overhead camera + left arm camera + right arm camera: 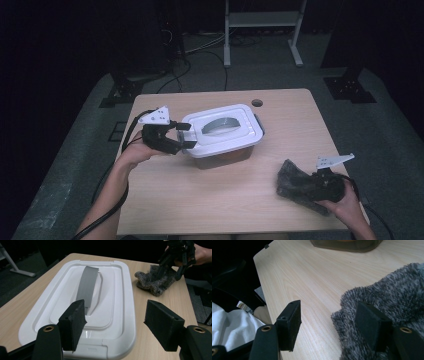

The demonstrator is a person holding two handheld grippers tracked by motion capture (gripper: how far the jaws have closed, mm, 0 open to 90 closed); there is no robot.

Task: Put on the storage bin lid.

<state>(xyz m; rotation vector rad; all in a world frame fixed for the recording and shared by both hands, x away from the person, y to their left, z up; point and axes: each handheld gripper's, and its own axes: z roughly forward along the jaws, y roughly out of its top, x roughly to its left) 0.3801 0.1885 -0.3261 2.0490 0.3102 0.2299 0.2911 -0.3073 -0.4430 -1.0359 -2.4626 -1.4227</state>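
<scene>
A clear box with a white lid and a grey handle stands in the middle of the wooden table. My left gripper is at the box's left end, open. In the left gripper view one jaw hangs over the lid near its grey handle, the other past the lid's edge. A grey fuzzy cloth lies at the front right. My right gripper is open at it; in the right gripper view one jaw lies on the cloth, the other over bare wood.
A round hole sits near the table's far edge. Behind the table stand a metal frame and floor cables. The box's base shows at the top of the right gripper view, white fabric at its lower left.
</scene>
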